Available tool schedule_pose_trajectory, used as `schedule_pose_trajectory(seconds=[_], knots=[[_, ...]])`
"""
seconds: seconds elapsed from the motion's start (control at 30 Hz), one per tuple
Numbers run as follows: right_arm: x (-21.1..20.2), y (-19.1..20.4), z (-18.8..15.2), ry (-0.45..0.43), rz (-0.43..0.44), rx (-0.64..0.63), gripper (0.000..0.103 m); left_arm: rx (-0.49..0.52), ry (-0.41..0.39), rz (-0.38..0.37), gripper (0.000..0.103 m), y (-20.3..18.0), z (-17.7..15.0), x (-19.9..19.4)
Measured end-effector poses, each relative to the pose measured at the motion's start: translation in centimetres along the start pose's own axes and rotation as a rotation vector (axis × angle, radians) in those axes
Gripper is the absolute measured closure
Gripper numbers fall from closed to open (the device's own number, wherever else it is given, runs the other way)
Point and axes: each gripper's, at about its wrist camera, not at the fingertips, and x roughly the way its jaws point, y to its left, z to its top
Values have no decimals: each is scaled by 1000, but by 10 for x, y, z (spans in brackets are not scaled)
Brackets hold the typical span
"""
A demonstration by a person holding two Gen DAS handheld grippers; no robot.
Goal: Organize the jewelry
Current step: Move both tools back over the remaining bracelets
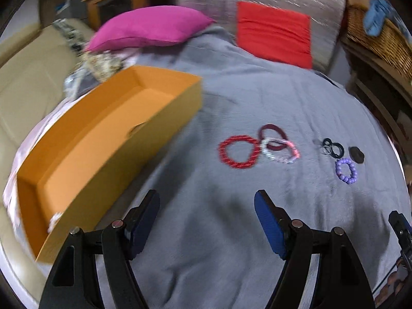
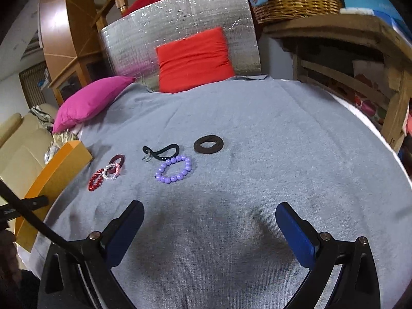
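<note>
Grey blanket (image 2: 257, 134) carries our jewelry mid-bed: purple bracelet (image 2: 174, 169), red bracelet (image 1: 239, 152), orange box (image 1: 103, 139) at the left edge. Both grippers (image 1: 206, 221) (image 2: 209, 231) hold fingers wide, empty; we should straddle one bead strand squarely.

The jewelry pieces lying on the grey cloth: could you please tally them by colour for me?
Red: 1, bead bracelet
Maroon: 1, ring
Pink-and-white: 1, bead bracelet
Purple: 1, bead bracelet
Black: 2, hair tie and flat ring
Total: 6
</note>
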Motion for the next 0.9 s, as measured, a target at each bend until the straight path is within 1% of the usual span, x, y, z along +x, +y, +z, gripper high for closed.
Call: schedule_pose_trajectory(seconds=[0.13, 0.2, 0.37, 0.43, 0.47, 0.5, 0.63, 0.7, 0.77, 0.83, 0.87, 0.9], knots=[[1, -2, 1, -8, -1, 11, 0, 81, 5, -38, 27, -16, 8, 27], [1, -3, 2, -13, 2, 17, 0, 112, 5, -35, 27, -20, 11, 35], [10, -1, -1, 14, 17, 16, 1, 155, 6, -66, 28, -28, 23, 50], [11, 1, -1, 14, 21, 10, 1, 171, 21, -73, 38, -31, 27, 59], [11, 2, -1, 12, 22, 10, 1, 178, 36, -79, 47, -33, 29, 64], [10, 2, -1, 8, 23, 11, 1, 183, 52, -82, 53, -34, 30, 70], [10, -1, 0, 4, 20, 19, 1, 201, 74, -89, 57, -38, 30, 82], [10, 0, 0, 5, 19, 18, 1, 220, 81, -86, 67, -40, 30, 85], [11, 1, 0, 8, 20, 14, 1, 242, 89, -98, 73, -41, 30, 89], [12, 2, 0, 9, 19, 8, 1, 276, 93, -99, 83, -44, 29, 88], [12, 2, 0, 9, 18, 6, 1, 286, 99, -108, 96, -45, 29, 88], [12, 2, -1, 10, 16, 6, 1, 296, 103, -113, 96, -46, 28, 86]])
